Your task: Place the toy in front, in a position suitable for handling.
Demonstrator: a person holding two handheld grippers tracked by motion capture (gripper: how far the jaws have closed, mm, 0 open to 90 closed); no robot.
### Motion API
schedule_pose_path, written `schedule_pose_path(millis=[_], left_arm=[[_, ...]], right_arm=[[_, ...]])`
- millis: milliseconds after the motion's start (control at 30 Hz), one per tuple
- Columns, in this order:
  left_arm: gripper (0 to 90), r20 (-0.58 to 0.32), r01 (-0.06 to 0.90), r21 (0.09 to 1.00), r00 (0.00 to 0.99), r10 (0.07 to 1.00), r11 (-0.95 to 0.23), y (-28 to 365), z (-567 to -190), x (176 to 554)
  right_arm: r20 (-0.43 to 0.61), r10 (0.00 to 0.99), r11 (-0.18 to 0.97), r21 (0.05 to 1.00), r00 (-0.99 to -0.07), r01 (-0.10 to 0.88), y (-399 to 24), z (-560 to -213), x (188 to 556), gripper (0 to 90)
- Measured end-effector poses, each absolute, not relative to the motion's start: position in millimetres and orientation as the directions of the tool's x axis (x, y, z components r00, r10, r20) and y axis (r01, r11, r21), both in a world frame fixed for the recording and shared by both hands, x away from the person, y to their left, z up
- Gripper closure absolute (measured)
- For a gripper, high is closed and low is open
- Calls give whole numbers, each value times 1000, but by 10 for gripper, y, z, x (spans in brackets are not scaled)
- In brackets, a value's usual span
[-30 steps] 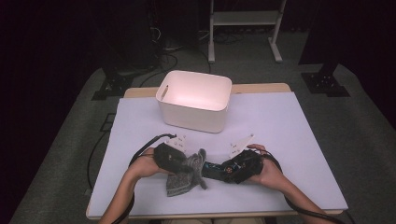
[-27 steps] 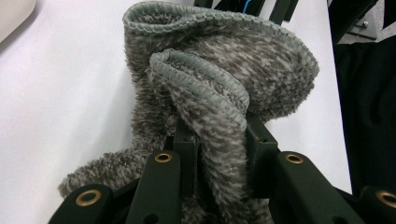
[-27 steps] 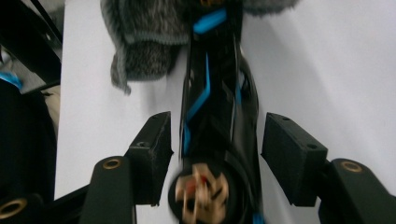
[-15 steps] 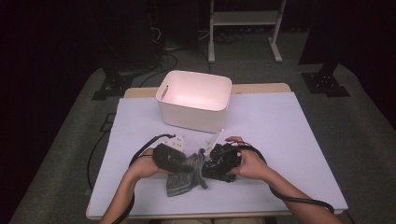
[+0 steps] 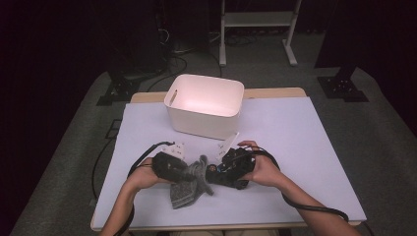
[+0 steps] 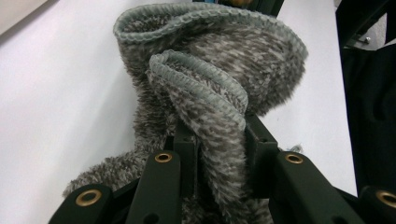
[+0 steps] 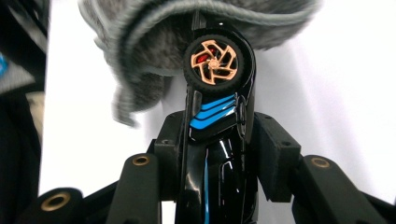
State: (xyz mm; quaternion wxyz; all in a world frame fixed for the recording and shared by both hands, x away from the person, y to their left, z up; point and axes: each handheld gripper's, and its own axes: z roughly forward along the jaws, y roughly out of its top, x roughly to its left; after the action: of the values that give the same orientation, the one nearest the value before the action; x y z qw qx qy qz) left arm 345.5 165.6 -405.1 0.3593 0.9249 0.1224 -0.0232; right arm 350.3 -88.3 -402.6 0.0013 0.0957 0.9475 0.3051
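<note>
Over white table (image 5: pixel 305 147), left fingers (image 6: pixel 187 154) pinch grey sock (image 6: pixel 210 84); right fingers (image 7: pixel 273 158), just closing, clamp toy car (image 7: pixel 217 135).

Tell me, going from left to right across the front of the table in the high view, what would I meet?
Person's left hand → left gripper → grey fuzzy sock → black toy car → right gripper → person's right hand.

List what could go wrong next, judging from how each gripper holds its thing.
1. The left gripper pinches only one fold of the sock; the rim could slip free.
2. The toy car, clamped by the right gripper, may snag its wheel on the sock's rim, or twist.
</note>
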Motion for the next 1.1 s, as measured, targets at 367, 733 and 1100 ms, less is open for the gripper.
schedule_pose_path(millis=[367, 733, 1100], left_arm=[[719, -117, 202, 736, 978, 172, -647, 1603, -3741, 3450], [721, -12, 85, 712, 994, 109, -697, 1418, -3272, 3332], [722, -7, 59, 694, 997, 75, -717, 1256, -3219, 3334]], right_arm=[[72, 215, 654, 730, -974, 198, -1011, -3930, 3497, 569], [94, 178, 604, 776, -980, 184, -978, -3904, 3458, 570], [110, 193, 583, 787, -975, 204, -1104, -3912, 3430, 557]])
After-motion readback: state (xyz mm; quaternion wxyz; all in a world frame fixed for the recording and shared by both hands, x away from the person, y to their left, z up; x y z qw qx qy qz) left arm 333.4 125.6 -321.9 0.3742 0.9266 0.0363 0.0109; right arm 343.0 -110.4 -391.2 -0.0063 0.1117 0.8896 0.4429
